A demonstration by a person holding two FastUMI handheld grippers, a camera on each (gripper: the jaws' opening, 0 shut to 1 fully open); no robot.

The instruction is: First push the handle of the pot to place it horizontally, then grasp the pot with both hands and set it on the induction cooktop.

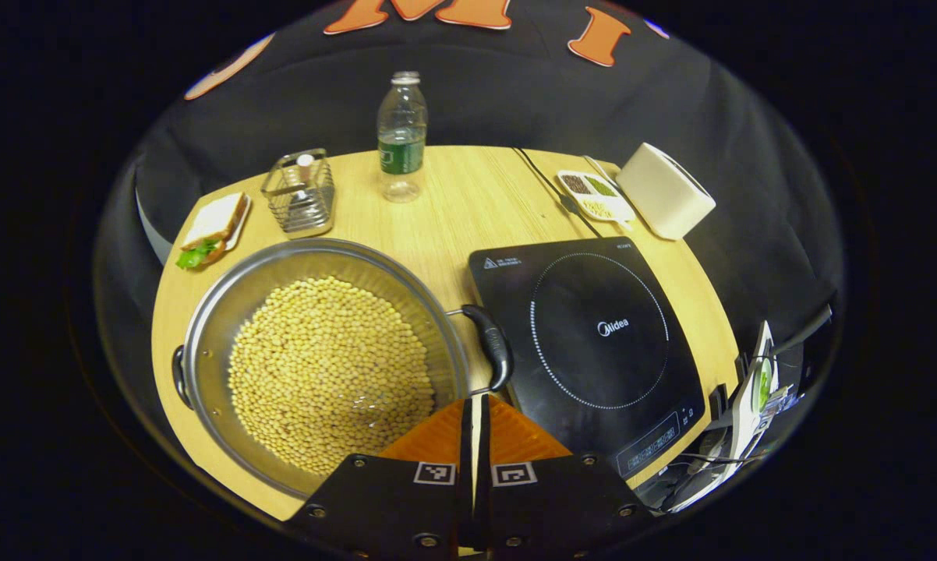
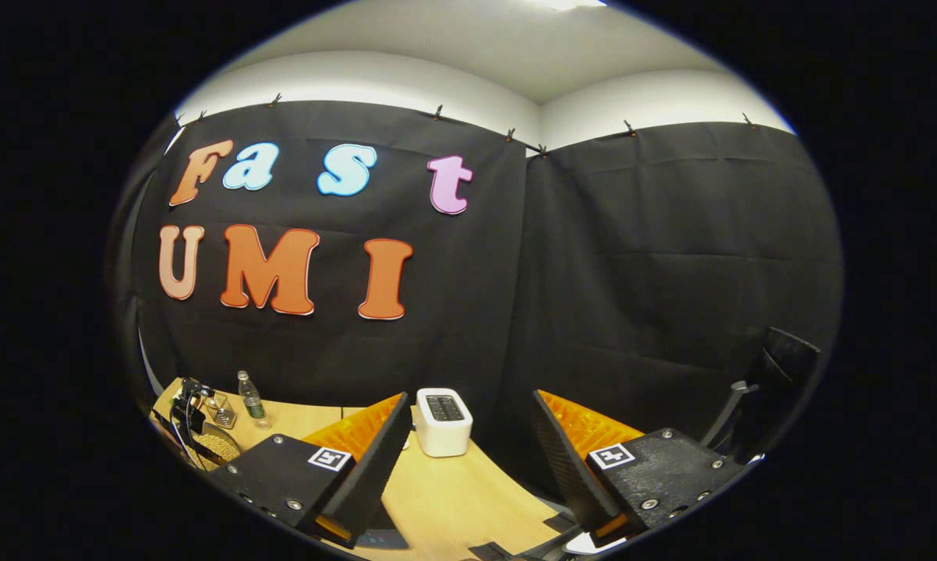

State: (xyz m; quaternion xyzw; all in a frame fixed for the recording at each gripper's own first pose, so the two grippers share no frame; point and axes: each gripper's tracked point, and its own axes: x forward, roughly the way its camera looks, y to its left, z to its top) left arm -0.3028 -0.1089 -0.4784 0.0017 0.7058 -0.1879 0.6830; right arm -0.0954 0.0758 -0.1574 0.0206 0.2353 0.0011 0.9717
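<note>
A wide steel pot (image 1: 211,312) full of pale beans stands on the left half of the wooden table (image 1: 453,210). Its black right handle (image 1: 493,347) juts out from the rim, almost touching the left edge of the black induction cooktop (image 1: 601,343). A second black handle (image 1: 178,377) shows at the pot's left rim. My left gripper (image 1: 475,407) is shut with nothing between its fingers, its tips just below the right handle. My right gripper (image 2: 470,401) is open and empty, raised off the table's right end and aimed at the booth wall. The pot (image 2: 217,444) appears small at far left.
Behind the pot are a sandwich on a plate (image 1: 213,227), a wire basket (image 1: 300,192) and a plastic bottle (image 1: 401,139). A seasoning dish (image 1: 595,195) and a white toaster (image 1: 663,191) sit at the back right. A white device with cables (image 1: 757,389) hangs off the right edge.
</note>
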